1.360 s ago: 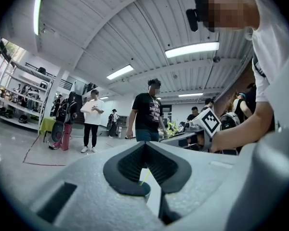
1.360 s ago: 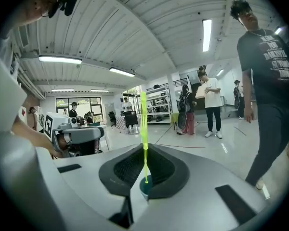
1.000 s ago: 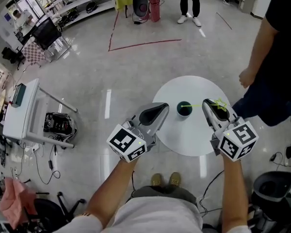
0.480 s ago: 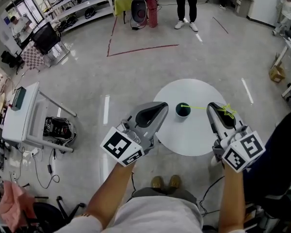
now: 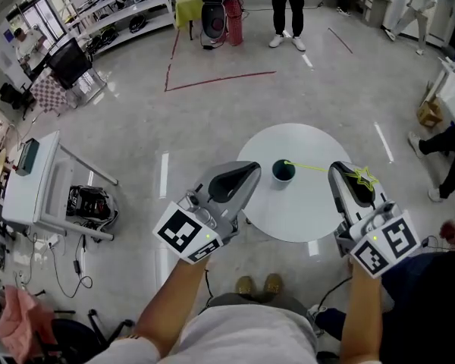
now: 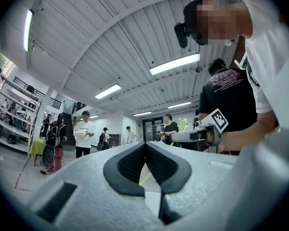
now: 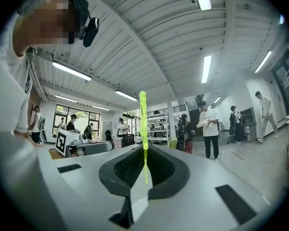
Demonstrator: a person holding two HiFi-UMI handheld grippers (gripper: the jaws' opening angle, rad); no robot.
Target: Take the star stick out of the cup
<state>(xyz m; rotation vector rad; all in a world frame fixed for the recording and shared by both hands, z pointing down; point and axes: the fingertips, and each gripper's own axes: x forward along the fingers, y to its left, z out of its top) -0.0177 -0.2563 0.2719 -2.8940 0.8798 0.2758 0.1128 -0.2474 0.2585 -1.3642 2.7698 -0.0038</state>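
A dark cup [image 5: 283, 172] stands near the middle of the round white table [image 5: 303, 214]. The thin yellow-green star stick [image 5: 311, 167] runs level from over the cup's mouth to my right gripper [image 5: 339, 171], which is shut on it. Its star [image 5: 362, 177] lies at that gripper's tip. I cannot tell whether the stick's far end is still inside the cup. In the right gripper view the stick [image 7: 143, 124] rises from between the closed jaws of the right gripper [image 7: 144, 150]. My left gripper [image 5: 250, 171] hovers at the table's left edge, shut and holding nothing, as the left gripper [image 6: 145, 146] shows in its own view. That view also shows the star [image 6: 183, 124].
A white cart [image 5: 30, 174] with cables under it stands on the floor at the left. Shelves [image 5: 129, 6] line the far left. A person [image 5: 288, 6] stands at the back, and another person's legs [image 5: 447, 158] are at the right. Red tape [image 5: 212, 78] marks the floor.
The right gripper with the star has drifted slightly right and toward me. The person in dark clothes close to the table's right has moved off. The left gripper has barely moved.
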